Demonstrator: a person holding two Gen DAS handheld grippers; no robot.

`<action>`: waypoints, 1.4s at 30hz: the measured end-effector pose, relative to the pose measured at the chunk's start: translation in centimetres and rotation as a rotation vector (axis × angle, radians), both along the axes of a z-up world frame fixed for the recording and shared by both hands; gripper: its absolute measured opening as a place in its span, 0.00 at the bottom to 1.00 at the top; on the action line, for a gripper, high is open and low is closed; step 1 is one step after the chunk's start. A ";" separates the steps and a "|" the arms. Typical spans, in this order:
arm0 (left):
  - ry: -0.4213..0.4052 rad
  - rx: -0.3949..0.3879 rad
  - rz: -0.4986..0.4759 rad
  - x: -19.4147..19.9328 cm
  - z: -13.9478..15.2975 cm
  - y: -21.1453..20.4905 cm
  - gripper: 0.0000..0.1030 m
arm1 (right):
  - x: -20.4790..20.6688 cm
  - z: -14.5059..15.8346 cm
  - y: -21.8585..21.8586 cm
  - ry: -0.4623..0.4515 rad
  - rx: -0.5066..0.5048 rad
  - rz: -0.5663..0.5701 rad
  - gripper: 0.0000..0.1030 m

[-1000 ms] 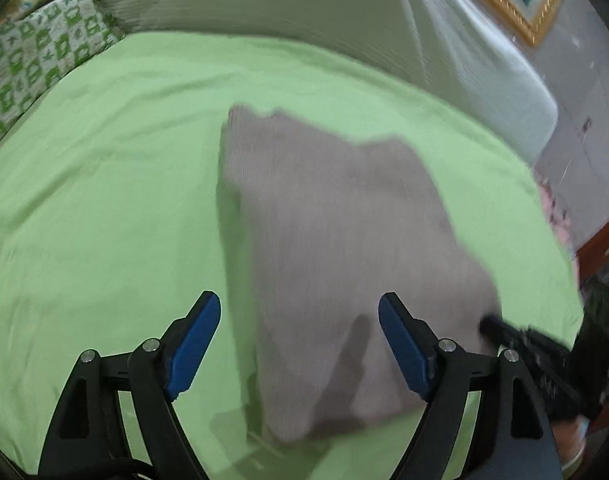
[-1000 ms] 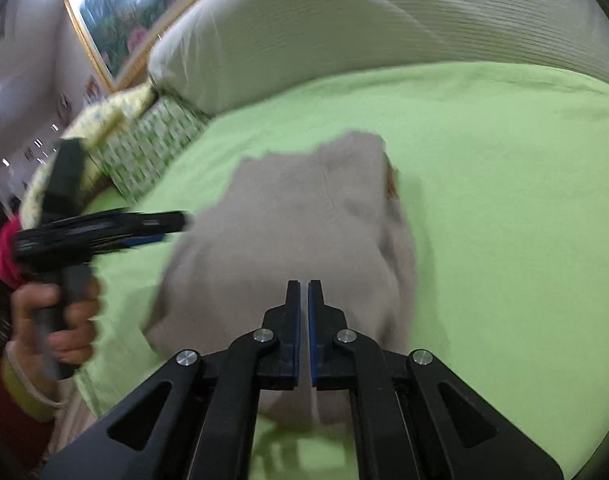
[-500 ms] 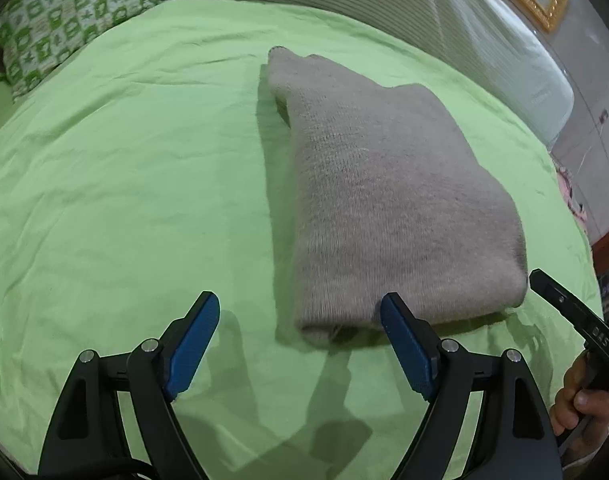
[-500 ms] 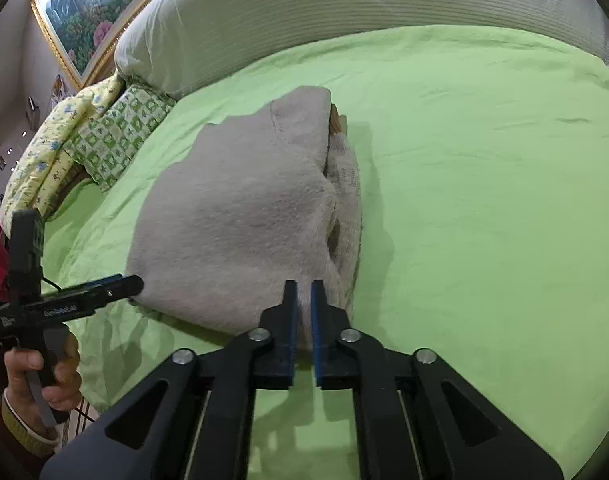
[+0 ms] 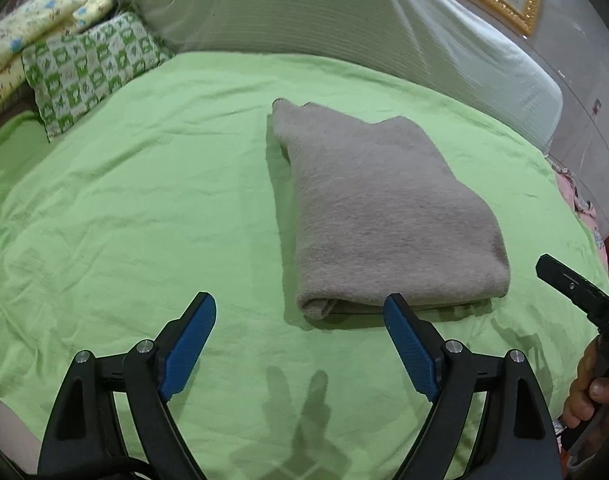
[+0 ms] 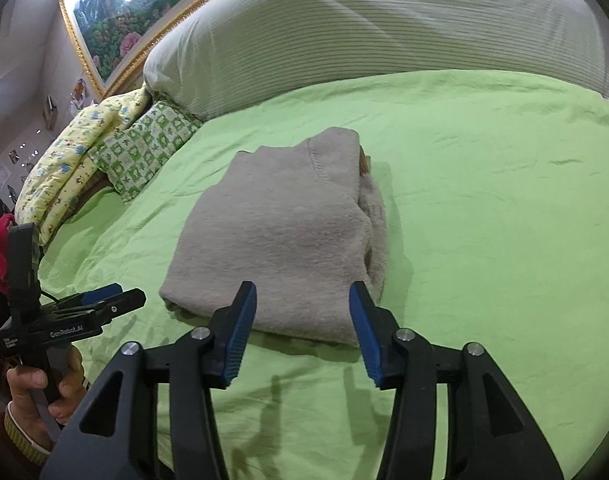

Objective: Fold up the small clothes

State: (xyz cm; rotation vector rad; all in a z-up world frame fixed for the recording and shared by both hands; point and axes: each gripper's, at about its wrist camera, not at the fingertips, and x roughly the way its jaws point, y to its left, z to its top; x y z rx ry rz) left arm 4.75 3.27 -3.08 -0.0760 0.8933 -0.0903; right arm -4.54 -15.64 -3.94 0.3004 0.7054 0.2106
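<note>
Left wrist view: my left gripper [image 5: 300, 320] stands wide and empty, its jaws opening; folded grey garment [image 5: 380, 208] lies on the green sheet [image 5: 124, 208] at one o'clock. My right gripper [image 6: 302, 300], opening, holds nothing; garment at twelve.

black tongs [image 6: 302, 324], blue ribbed pads [image 6: 240, 330], silver screws

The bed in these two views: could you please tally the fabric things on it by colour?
Grey: 1, folded garment
Plain green: 1, sheet
Green-and-white checked: 1, pillow
Yellow patterned: 1, quilt
White striped: 1, bolster
Total: 5
</note>
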 end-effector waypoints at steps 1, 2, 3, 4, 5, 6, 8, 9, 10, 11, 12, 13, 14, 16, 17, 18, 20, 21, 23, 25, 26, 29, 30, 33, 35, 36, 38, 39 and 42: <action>-0.008 0.012 -0.003 -0.3 0.2 -0.3 0.84 | -0.2 -0.1 0.1 0.000 -0.003 0.001 0.54; -0.012 0.020 -0.004 -0.2 0.1 -0.5 0.84 | -0.3 -0.2 0.2 0.003 -0.004 0.004 0.56; -0.016 0.031 -0.008 -0.3 0.2 -0.8 0.85 | -0.4 -0.4 0.2 0.006 -0.004 0.009 0.56; -0.020 0.046 -0.010 -0.4 0.3 -1.1 0.85 | -0.5 -0.5 0.2 0.007 -0.003 0.011 0.57; -0.028 0.071 -0.011 -0.3 0.5 -1.5 0.85 | -0.7 -0.5 0.2 0.004 -0.006 0.011 0.59; -0.039 0.086 -0.012 -0.5 0.7 -1.9 0.85 | -0.7 -0.5 0.2 0.001 -0.011 0.010 0.60; -0.065 0.110 -0.011 -0.7 1.0 -2.4 0.86 | -0.7 -0.5 0.3 0.000 -0.024 0.008 0.67; -0.075 0.116 -0.008 -0.8 1.2 -2.6 0.86 | -0.7 -0.5 0.4 -0.003 -0.032 0.010 0.68; -0.084 0.119 -0.008 -0.9 1.3 -2.8 0.86 | -0.7 -0.3 0.5 -0.011 -0.039 0.013 0.69; -0.095 0.129 -0.008 -1.1 1.4 -3.0 0.87 | -0.7 -0.3 0.5 -0.016 -0.043 0.014 0.72; -0.100 0.144 -0.004 -1.1 1.4 -3.2 0.87 | -0.8 -0.1 0.6 -0.026 -0.050 0.016 0.74; -0.104 0.160 0.001 -1.1 1.4 -3.4 0.87 | -0.8 0.0 0.5 -0.038 -0.052 0.017 0.77; -0.110 0.175 0.001 -1.2 1.3 -3.6 0.87 | -1.0 0.2 0.7 -0.048 -0.052 0.014 0.78; -0.119 0.188 0.000 -1.4 1.3 -3.9 0.88 | -1.1 0.5 0.7 -0.071 -0.048 0.014 0.81; -0.121 0.192 -0.006 -1.4 1.3 -4.1 0.88 | -1.1 0.5 0.7 -0.076 -0.052 0.016 0.83; -0.121 0.198 -0.006 -1.5 1.2 -4.2 0.88 | -1.1 0.6 0.8 -0.080 -0.055 0.018 0.83; -0.118 0.219 0.005 -1.4 1.1 -4.4 0.88 | -1.2 0.8 1.0 -0.090 -0.068 0.024 0.84; -0.117 0.224 0.008 -1.3 1.0 -4.4 0.88 | -1.2 0.8 1.2 -0.093 -0.076 0.030 0.84; -0.114 0.229 0.015 -1.3 0.9 -4.4 0.88 | -1.2 0.8 1.5 -0.102 -0.089 0.039 0.85; -0.110 0.226 0.017 -1.2 0.7 -4.3 0.89 | -1.1 0.8 1.6 -0.105 -0.094 0.047 0.87; -0.108 0.224 0.019 -1.1 0.6 -4.2 0.89 | -1.1 0.7 1.8 -0.105 -0.098 0.048 0.88; -0.103 0.224 0.036 -1.0 0.4 -3.9 0.89 | -0.8 0.5 2.1 -0.097 -0.114 0.055 0.89; -0.104 0.224 0.044 -0.9 0.3 -3.8 0.89 | -0.7 0.4 2.1 -0.096 -0.116 0.059 0.89; -0.098 0.206 0.047 -0.5 -0.1 -3.3 0.89 | -0.6 0.2 2.3 -0.097 -0.124 0.068 0.89; -0.096 0.185 0.043 -0.3 -0.4 -2.9 0.89 | -0.4 -0.1 2.5 -0.094 -0.134 0.071 0.90; -0.094 0.173 0.039 -0.1 -0.5 -2.8 0.89 | -0.4 -0.2 2.6 -0.095 -0.140 0.077 0.90; -0.094 0.148 0.034 0.0 -0.8 -2.5 0.89 | -0.2 -0.4 2.7 -0.097 -0.145 0.087 0.90; -0.099 0.141 0.034 0.0 -0.8 -2.5 0.89 | -0.1 -0.6 2.8 -0.096 -0.144 0.095 0.90; -0.105 0.136 0.036 0.2 -1.1 -2.5 0.89 | 0.2 -1.0 3.0 -0.093 -0.141 0.105 0.91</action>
